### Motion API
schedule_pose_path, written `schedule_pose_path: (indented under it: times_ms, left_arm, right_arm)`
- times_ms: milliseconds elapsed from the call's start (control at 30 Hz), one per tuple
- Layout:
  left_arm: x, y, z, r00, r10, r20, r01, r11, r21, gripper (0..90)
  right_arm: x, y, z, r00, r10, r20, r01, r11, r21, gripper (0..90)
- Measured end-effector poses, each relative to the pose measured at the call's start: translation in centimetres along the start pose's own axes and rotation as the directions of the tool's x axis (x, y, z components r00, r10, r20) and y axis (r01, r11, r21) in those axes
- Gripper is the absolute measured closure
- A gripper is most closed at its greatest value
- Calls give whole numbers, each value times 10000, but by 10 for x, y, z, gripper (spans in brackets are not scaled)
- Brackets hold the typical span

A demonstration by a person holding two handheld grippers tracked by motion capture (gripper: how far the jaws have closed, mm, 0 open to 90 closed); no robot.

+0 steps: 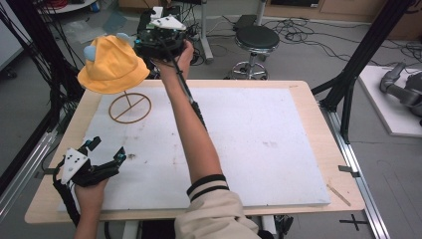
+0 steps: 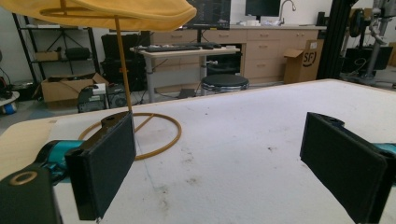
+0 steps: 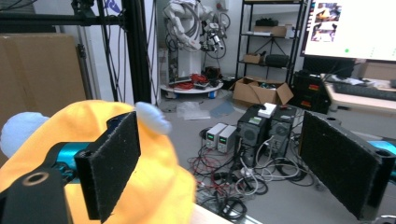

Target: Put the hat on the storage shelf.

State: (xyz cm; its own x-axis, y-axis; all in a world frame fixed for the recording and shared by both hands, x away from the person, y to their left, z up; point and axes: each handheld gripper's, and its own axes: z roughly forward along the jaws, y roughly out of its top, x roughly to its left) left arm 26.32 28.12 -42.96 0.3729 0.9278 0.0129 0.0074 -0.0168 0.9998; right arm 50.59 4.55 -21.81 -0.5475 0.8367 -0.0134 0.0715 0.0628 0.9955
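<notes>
At the bench's (image 1: 298,87) near left corner, the left gripper (image 1: 104,152) rests low over the white mat (image 1: 249,144), held in the person's left hand (image 1: 89,194). Its jaws stand wide apart with nothing between them, pointing toward the far left of the bench. In the left gripper view the mat shows bare between the two black pads.

Farther in, near the far left corner, a thin wooden stand (image 1: 130,107) sits on the mat: a flat ring base with a slim upright post. A yellow hat (image 1: 112,64) with pale blue ears sits on top of the post, tilted, its brim hanging over the bench's left edge.

Just beside the hat, at the bench's far edge, the right arm (image 1: 199,144) reaches across the mat in a cream sleeve with dark stripes at the cuff. The right gripper (image 1: 149,42) is raised at the hat's right side. In the right gripper view its jaws are wide apart, one pad close against the hat's crown (image 3: 154,177), not clamped on it.
</notes>
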Motion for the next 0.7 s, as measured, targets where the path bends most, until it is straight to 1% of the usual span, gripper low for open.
schedule_pose_path:
  times_ms: [167, 200, 267, 300, 333, 433, 533, 567, 700]
  left_arm:
    - [0, 0, 0, 10000, -44, -8, 44, 10000, 41, 110]
    - [0, 0, 0, 9999, -139, 13, 139, 9999, -7, 110]
    - [-1, 0, 0, 9998, -193, 44, 193, 9998, -44, 110]
    - [-1, 1, 0, 9998, -175, 55, 175, 9998, -32, 110]
    - [-2, 1, 0, 9998, -181, 65, 181, 9998, -63, 110]
    - [-3, 2, 0, 9998, -128, 129, 128, 9999, -19, 110]
    - [-5, 2, 1, 9998, -146, 139, 146, 9999, -45, 110]
    - [-5, 3, 0, 9999, -85, 127, 85, 10000, -15, 110]
    - [-5, 3, 0, 9999, -63, 84, 63, 10000, -4, 110]
  right_arm:
    - [-33, 12, -37, 9995, 303, 120, -300, 9992, -253, 122]
    - [-39, 13, -45, 9994, 320, 107, -317, 9992, -248, 120]
    - [-51, 17, -61, 9997, 226, 128, -225, 9997, -94, 116]
    - [-57, 20, -69, 9997, 217, 108, -216, 9997, -114, 116]
    - [-63, 22, -79, 9997, 224, 94, -222, 9995, -219, 116]
    - [-81, 27, -108, 9989, 459, 42, -455, 9968, -660, 116]
    - [-96, 29, -135, 9991, 367, 203, -349, 9959, -833, 116]
    - [-101, 29, -144, 9992, 340, 217, -320, 9954, -900, 116]
    - [-120, 27, -178, 9991, 365, 217, -332, 9905, -1337, 116]
